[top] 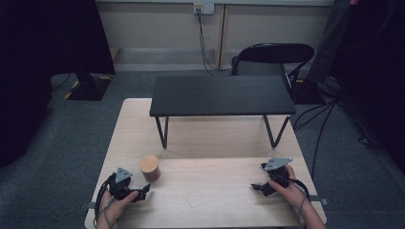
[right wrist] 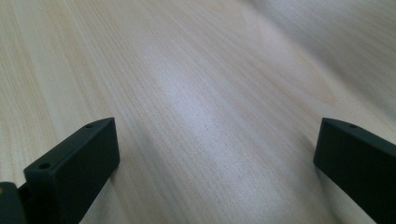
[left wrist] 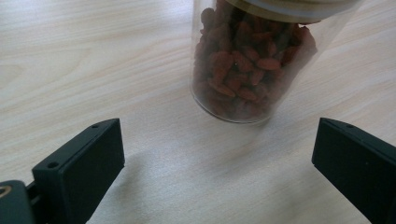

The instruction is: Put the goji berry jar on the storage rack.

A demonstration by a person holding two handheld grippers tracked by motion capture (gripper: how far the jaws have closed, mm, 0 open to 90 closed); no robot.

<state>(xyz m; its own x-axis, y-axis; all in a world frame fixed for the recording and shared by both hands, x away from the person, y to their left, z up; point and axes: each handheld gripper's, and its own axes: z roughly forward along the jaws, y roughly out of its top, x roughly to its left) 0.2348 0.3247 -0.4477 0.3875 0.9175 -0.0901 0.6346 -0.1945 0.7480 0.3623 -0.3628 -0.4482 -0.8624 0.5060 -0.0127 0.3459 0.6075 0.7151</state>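
A clear glass jar with a pale wooden lid stands on the light wooden table, near its front left. In the left gripper view the jar is full of small red dried berries. My left gripper rests just in front of the jar, open, its jaws wide apart and the jar a short way beyond them. My right gripper lies at the front right of the table, open, with bare wood between its jaws.
A low black shelf on thin metal legs stands across the far half of the table. Behind the table are a black chair, cables on the grey carpet and a dark stand base at the left.
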